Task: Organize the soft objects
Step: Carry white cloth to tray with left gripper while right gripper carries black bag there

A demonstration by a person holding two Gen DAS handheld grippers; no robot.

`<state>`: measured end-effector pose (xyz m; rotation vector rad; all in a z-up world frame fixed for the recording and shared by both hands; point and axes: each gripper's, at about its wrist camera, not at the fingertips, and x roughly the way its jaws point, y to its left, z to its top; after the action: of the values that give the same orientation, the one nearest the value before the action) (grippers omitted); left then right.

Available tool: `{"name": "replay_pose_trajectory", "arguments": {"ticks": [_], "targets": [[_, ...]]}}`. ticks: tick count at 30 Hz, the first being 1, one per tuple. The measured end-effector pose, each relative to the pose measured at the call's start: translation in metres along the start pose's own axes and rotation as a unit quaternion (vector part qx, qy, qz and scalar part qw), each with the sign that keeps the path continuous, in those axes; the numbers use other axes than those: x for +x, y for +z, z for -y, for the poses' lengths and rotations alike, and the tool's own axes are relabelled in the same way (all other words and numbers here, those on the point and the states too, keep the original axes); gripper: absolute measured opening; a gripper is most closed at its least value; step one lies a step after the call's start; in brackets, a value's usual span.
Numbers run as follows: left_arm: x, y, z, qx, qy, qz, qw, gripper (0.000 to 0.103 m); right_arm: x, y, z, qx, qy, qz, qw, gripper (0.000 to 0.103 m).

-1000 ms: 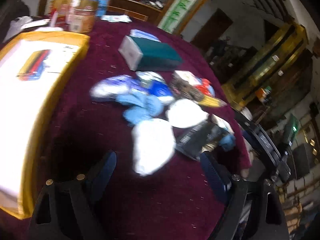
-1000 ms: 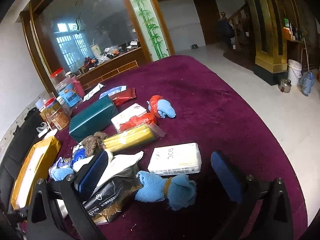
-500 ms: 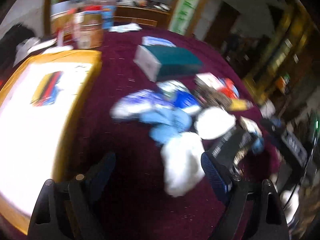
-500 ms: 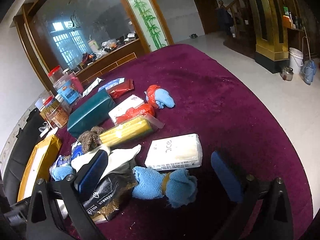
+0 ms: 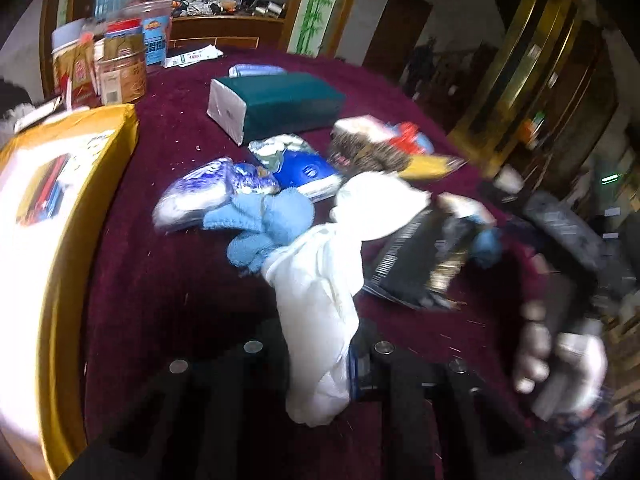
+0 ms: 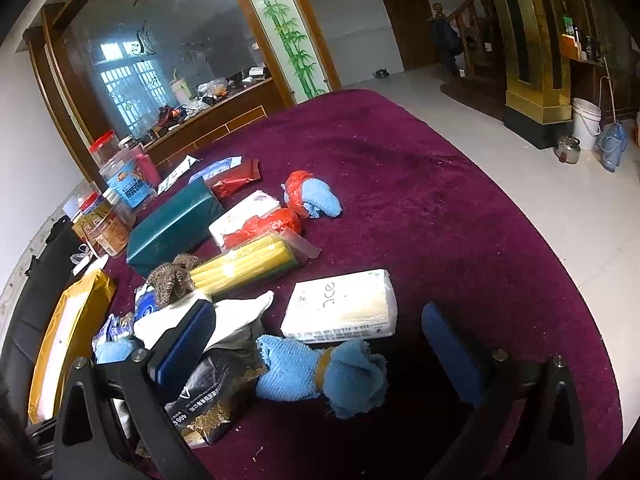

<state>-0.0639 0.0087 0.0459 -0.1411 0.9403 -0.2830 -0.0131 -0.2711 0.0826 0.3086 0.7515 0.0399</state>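
My left gripper (image 5: 320, 364) is shut on a white cloth (image 5: 320, 292) whose far end still lies in the pile on the maroon table (image 5: 168, 280). Beside the cloth lie a light-blue towel (image 5: 264, 220) and blue-and-white packets (image 5: 200, 196). My right gripper (image 6: 320, 344) is open and empty, hovering over a rolled blue towel with a band (image 6: 320, 372). A white tissue pack (image 6: 344, 304), a black packet (image 6: 216, 392), a yellow pack (image 6: 248, 264) and a red-and-blue bundle (image 6: 312, 196) lie around it. The white cloth also shows in the right wrist view (image 6: 236, 312).
A yellow-rimmed flat box (image 5: 48, 216) lies along the left. A green tissue box (image 5: 280, 104) and jars (image 5: 116, 68) stand at the back. The person's right hand and gripper (image 5: 560, 344) show at the right. The table edge (image 6: 560, 248) drops to a tiled floor.
My left gripper has closed on the white cloth after being open over the pile. My right gripper has barely moved and stays open.
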Motion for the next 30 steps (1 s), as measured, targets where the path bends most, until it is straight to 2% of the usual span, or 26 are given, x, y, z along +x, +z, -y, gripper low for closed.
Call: {"name": "replay_pose_trajectory", "arguments": {"ticks": [4,9,12,13,15,18,22,24,26,27,28,30], "targets": [[-0.041,-0.016,-0.011,-0.029,-0.065,0.036,0.9968,0.02,0.005,0.0,-0.001,-0.003,-0.021,-0.007,1.0,0.103],[-0.088,-0.033,-0.027,-0.069,-0.121,0.073,0.9876,0.02,0.005,-0.002,0.001,-0.001,-0.036,-0.006,0.999,0.103],[-0.108,-0.041,-0.045,-0.09,-0.124,0.089,0.9841,0.02,-0.005,-0.001,0.0,-0.001,-0.052,-0.004,0.999,0.103],[-0.114,-0.044,-0.052,-0.097,-0.123,0.092,0.9833,0.02,-0.015,-0.002,-0.003,0.0,-0.044,-0.002,0.999,0.103],[-0.124,-0.05,-0.065,-0.106,-0.116,0.1,0.9825,0.02,-0.036,-0.007,-0.012,0.017,0.012,-0.005,1.0,0.103],[-0.134,-0.06,-0.085,-0.118,-0.099,0.116,0.9812,0.02,-0.038,-0.017,-0.041,-0.003,0.037,-0.047,0.998,0.103],[-0.126,-0.069,-0.109,-0.158,-0.107,0.109,0.9756,0.02,-0.005,-0.036,-0.071,-0.022,0.026,-0.117,0.993,0.101],[-0.125,-0.074,-0.115,-0.168,-0.111,0.106,0.9738,0.02,0.011,-0.042,-0.075,-0.011,0.016,-0.132,0.991,0.095],[-0.128,-0.076,-0.119,-0.171,-0.108,0.109,0.9733,0.02,0.02,-0.043,-0.074,0.004,0.015,-0.134,0.991,0.083],[-0.132,-0.078,-0.123,-0.173,-0.104,0.112,0.973,0.02,0.019,-0.042,-0.074,0.005,0.015,-0.124,0.992,0.074],[-0.135,-0.079,-0.126,-0.175,-0.101,0.115,0.9726,0.02,0.02,-0.043,-0.073,0.012,0.023,-0.126,0.992,0.049],[-0.141,-0.083,-0.136,-0.181,-0.095,0.122,0.9712,0.02,0.017,-0.044,-0.066,0.036,0.048,-0.131,0.99,0.044]]}}
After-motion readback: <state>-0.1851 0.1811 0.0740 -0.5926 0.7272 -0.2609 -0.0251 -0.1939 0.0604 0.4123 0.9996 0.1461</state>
